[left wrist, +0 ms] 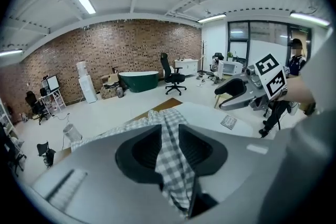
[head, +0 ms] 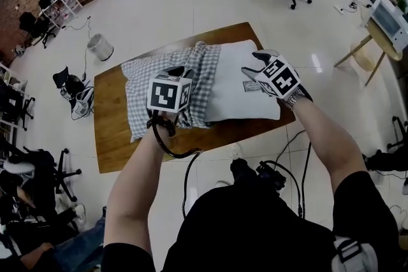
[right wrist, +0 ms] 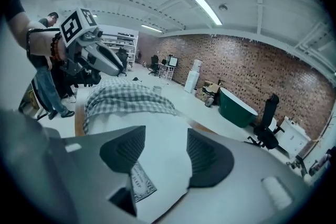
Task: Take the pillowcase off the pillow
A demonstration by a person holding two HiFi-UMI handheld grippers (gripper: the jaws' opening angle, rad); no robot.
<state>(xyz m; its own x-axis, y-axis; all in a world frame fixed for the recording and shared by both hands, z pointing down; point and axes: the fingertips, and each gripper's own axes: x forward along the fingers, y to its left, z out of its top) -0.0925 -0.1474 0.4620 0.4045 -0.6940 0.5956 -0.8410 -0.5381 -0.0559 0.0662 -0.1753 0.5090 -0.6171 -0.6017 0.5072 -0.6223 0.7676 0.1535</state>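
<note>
Pinching the checked pillowcase between its jaws, the left gripper is seemingly peeling it back, while the right gripper is clamping the white pillow between its own, anchoring it on the worktop.

Right gripper had its jaws clamped on the end of the white pillow, a label poking out beside one jaw. Checked pillowcase sat bunched up further back, left gripper over its left side.
</note>
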